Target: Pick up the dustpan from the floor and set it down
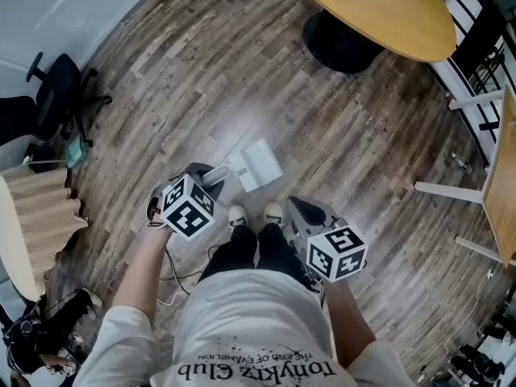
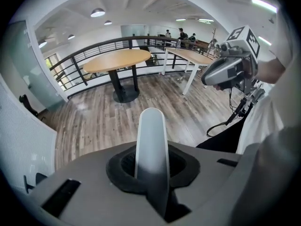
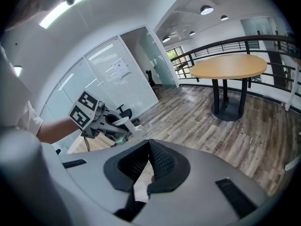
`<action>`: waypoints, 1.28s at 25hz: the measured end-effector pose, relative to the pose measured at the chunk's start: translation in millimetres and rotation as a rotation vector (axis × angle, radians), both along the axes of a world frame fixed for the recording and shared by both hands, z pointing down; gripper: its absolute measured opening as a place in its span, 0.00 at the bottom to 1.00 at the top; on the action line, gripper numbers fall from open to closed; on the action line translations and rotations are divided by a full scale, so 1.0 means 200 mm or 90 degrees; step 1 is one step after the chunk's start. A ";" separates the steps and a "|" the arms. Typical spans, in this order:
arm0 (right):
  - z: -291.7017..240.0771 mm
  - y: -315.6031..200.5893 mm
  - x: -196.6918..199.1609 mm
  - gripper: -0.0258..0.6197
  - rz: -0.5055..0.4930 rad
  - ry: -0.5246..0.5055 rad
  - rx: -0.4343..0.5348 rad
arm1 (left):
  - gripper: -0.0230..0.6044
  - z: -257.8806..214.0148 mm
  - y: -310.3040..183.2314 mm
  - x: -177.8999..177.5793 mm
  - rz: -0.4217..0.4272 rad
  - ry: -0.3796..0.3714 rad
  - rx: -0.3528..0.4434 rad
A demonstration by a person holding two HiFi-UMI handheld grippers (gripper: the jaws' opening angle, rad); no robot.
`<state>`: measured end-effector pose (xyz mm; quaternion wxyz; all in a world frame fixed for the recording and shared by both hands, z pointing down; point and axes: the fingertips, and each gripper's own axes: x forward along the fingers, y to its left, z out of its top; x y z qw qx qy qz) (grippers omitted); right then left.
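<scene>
The white dustpan [image 1: 260, 164] hangs above the wood floor in front of my shoes. Its handle [image 1: 218, 173] is clamped in my left gripper [image 1: 214, 177]. In the left gripper view the white handle [image 2: 151, 140] stands up between the black pads [image 2: 123, 166], with my left gripper [image 2: 151, 175] shut on it. My right gripper [image 1: 300, 210] is held at my right side, apart from the dustpan. In the right gripper view its ribbed pads [image 3: 162, 161] meet at the tip, so my right gripper [image 3: 149, 147] is shut on nothing. That view also shows the dustpan's handle [image 3: 123, 122] at the left.
A round wooden table [image 1: 379, 6] on a black base [image 1: 339, 43] stands ahead. A black office chair [image 1: 56, 95] is at the left, and a white-legged desk [image 1: 504, 160] and a black railing [image 1: 476, 22] are at the right. Cables [image 1: 173, 276] hang by my legs.
</scene>
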<state>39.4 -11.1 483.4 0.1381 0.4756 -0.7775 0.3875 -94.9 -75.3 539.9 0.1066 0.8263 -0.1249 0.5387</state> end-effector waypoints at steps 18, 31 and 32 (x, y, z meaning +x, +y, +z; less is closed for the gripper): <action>-0.22 0.05 -0.03 0.07 -0.025 0.018 0.067 | 0.15 -0.38 0.19 -0.05 -0.065 0.013 0.047; -0.25 0.10 -0.06 0.07 -0.042 0.016 0.078 | 0.15 -0.47 0.25 -0.03 -0.091 0.024 0.056; -0.25 0.10 -0.06 0.07 -0.043 0.016 0.079 | 0.15 -0.47 0.26 -0.03 -0.092 0.025 0.057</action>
